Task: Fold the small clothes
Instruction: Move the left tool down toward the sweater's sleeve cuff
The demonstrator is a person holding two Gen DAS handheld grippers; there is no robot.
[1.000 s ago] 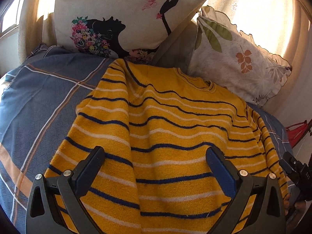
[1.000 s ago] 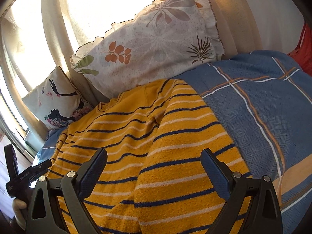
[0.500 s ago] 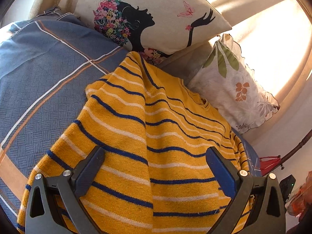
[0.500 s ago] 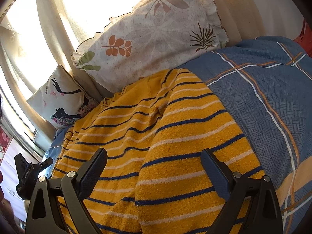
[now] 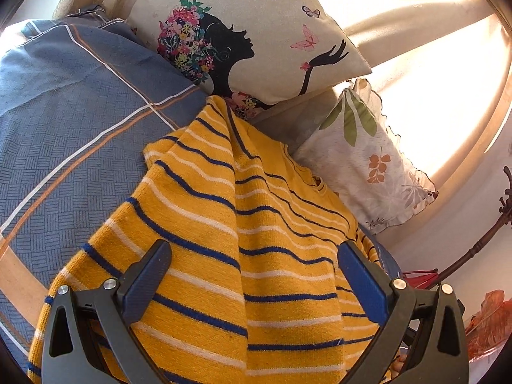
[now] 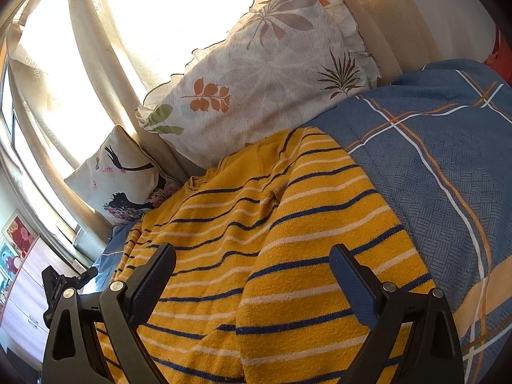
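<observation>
A yellow sweater [image 5: 256, 240] with navy and white stripes lies spread on the blue plaid bedspread [image 5: 73, 121], collar toward the pillows, both sleeves folded over the body. It also shows in the right wrist view [image 6: 256, 256]. My left gripper [image 5: 252, 256] is open and empty, held above the sweater's left half. My right gripper [image 6: 252, 259] is open and empty above its right half. The left gripper's body [image 6: 60, 288] shows at the lower left of the right wrist view.
A cushion with a woman's silhouette [image 5: 249, 32] and a leaf-print pillow [image 5: 368, 166] lean against the curtain behind the sweater. The bedspread [image 6: 441, 166] extends to the right. A dark wooden stand [image 5: 473, 249] and red items stand beside the bed.
The left gripper has swung left and tilted, so the silhouette cushion moved toward the centre of its view. The right gripper moved slightly closer. The sweater has not moved.
</observation>
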